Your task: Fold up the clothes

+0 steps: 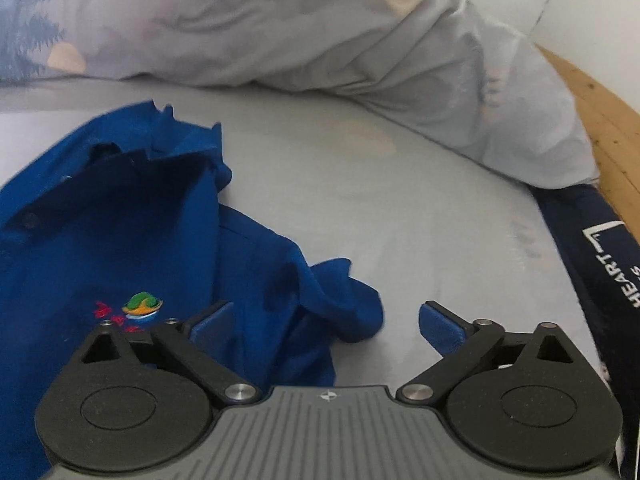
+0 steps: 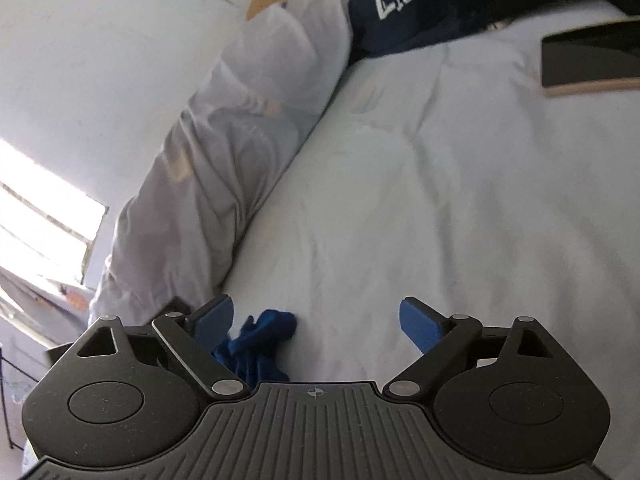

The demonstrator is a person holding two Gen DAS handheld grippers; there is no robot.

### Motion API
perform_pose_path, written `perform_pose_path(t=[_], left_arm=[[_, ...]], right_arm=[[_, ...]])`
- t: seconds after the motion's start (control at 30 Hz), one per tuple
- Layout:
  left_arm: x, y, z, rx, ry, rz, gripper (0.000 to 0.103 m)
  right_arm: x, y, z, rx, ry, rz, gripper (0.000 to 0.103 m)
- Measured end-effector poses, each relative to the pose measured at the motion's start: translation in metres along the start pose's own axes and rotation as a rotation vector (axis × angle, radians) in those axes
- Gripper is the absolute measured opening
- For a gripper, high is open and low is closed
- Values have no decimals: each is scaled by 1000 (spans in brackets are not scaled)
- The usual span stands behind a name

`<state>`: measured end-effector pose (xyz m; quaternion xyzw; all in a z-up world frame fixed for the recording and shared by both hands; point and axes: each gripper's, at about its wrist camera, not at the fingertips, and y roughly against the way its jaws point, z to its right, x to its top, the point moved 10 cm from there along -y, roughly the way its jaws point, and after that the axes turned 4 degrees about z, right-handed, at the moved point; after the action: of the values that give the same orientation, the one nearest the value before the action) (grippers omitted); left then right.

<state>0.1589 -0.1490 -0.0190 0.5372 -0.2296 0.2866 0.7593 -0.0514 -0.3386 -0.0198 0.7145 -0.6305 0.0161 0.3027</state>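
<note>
Left gripper [image 1: 326, 322] is held wide open, empty, above blue shirt [image 1: 120, 232] on bed sheet [image 1: 400, 220]; right gripper [image 2: 316, 320] likewise wide open, nothing gripped.

Left wrist view: dark navy fabric [image 1: 608, 264] at the right edge of the bed carries white block lettering, "HEART", running lengthwise along the cloth. A second line beside it is cut off and blurred; not readable. A white angular bracket-like mark stands just above the word.

Right wrist view: the same navy fabric [image 2: 404, 12] at top centre shows the white bracket mark and, next to it, lettering that reads "HE-IRT" or "HEART", tilted and partly cropped by the frame edge.

Blue polo shirt [image 1: 120, 240], left wrist view: embroidered chest emblem [image 1: 142, 306] in green, orange and red. Red marks beside it may be letters; too blurred to read.

Both gripper bodies carry a small crosshair symbol; no text.
</note>
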Motion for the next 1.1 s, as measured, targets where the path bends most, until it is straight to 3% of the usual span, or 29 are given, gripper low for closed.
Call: perform_pose_path(t=[0.03,0.07,0.13,0.2,0.23,0.33,0.43,0.47,0.5,0.57,0.6,0.67,0.73,0.83,1.0,1.1], left_arm=[[1,-4,-2,-1,16,-9,85],[2,-7,-5,-2,32,-18,62],[4,-6,-10,-25,63,-14,32],[8,2,-17,-59,93,9,23],[12,8,-22,-73,101,36,13],[20,35,-52,-99,174,137,13],[19,70,-112,-74,390,258,16],[11,78,-134,-45,459,271,25],[3,85,-156,-15,520,278,27],[-16,93,-180,25,523,237,36],[-19,98,-181,14,505,233,42],[-25,106,-184,-8,470,226,71],[-26,113,-178,-45,437,227,88],[-22,114,-155,-52,316,207,89],[-39,102,-71,115,-274,131,89],[-59,96,-38,212,-543,138,89]], right_arm=[[-1,-1,2,-5,-22,-7,92],[-2,-2,4,-7,-48,-15,92],[-5,-4,5,-3,-72,-34,92],[-9,-6,3,4,-75,-47,92],[-10,-7,1,9,-73,-50,92],[-14,-9,-3,21,-68,-62,92],[-19,-12,-6,27,-67,-80,92],[-19,-12,-6,30,-64,-85,92],[-21,-13,-7,33,-58,-92,92],[-23,-14,-10,37,-46,-104,92],[-24,-14,-10,36,-41,-108,92],[-28,-16,-14,40,-31,-122,92],[-32,-18,-17,43,-19,-136,92],[-39,-21,-21,41,0,-157,92],[-41,-23,-24,29,7,-141,92],[-42,-24,-25,28,-1,-134,92]])
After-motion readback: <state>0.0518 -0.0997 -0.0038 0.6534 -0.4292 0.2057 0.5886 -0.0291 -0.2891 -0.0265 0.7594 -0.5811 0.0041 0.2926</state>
